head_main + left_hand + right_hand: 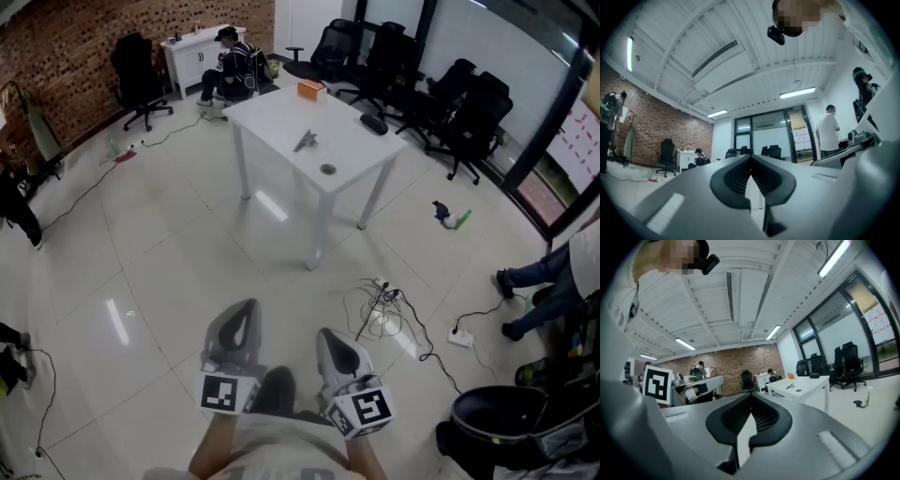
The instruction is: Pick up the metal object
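Note:
The metal object (306,142), a small grey piece, lies on the white table (281,117) far ahead of me in the head view. In the right gripper view the metal object (789,386) shows as a tiny shape on the distant table (808,383). My left gripper (243,313) and right gripper (329,338) are low in the head view, held over the floor well short of the table. Both are shut with nothing between the jaws. The left gripper (750,158) points up toward the ceiling, and the right gripper (751,397) toward the table.
On the table also lie a small round item (327,170), an orange box (311,89) and a black object (373,123). Office chairs (450,103) stand behind it. Cables (386,306) lie on the floor ahead, with a black bin (495,422) at right. A person (234,70) sits at the back.

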`<state>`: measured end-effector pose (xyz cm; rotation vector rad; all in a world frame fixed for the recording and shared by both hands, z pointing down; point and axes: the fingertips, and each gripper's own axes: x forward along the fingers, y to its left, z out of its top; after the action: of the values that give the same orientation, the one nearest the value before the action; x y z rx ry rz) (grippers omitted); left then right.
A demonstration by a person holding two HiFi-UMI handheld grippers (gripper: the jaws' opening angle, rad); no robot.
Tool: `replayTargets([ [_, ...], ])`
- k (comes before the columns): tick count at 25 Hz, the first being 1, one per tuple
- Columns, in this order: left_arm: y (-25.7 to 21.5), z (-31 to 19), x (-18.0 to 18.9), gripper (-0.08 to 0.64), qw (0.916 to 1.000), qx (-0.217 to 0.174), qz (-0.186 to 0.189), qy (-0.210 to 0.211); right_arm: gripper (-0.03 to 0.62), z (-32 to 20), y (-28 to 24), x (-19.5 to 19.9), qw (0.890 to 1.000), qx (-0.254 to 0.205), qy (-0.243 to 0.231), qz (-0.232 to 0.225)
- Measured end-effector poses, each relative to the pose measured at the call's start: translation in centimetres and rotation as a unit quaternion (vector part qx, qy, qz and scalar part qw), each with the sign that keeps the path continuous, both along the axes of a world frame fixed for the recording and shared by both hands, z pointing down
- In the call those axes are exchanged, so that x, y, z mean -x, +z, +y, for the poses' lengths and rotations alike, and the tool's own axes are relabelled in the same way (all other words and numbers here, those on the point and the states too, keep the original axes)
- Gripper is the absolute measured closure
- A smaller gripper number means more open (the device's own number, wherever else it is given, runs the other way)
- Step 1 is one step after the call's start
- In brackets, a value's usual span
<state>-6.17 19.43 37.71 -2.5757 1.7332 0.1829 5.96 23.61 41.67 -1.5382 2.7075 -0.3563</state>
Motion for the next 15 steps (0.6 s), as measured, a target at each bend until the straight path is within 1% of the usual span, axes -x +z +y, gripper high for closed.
replayTargets([
  [3, 1.2, -3.0, 1.5, 0.558, 0.9997, -0.008, -0.011, -0.020, 0.580, -2.8, 0.7, 0.5, 1.000, 0.003, -0.007, -0.004],
  [7, 1.8, -8.3, 1.4, 0.558, 0.9999, -0.003, -0.003, -0.016, 0.580, -8.9, 2.5, 0.8, 1.000, 0.009, -0.005, -0.021],
  [10, 2.4, -14.7, 1.9, 0.558, 0.9999, -0.007, 0.002, -0.009, 0.580, -15.7, 3.0, 1.7, 1.000, 0.002, -0.006, -0.016],
  [13, 2.3, -22.6, 1.8, 0.558, 0.9998, -0.003, 0.008, 0.016, 0.580, -23.5, 2.0, 2.6, 1.000, -0.004, -0.003, -0.003],
  [15, 1.3, -27.5, 1.4, 0.558, 0.9993, -0.013, 0.007, 0.035, 0.580, -28.8, 0.5, 3.4, 1.000, -0.014, -0.004, 0.010],
])
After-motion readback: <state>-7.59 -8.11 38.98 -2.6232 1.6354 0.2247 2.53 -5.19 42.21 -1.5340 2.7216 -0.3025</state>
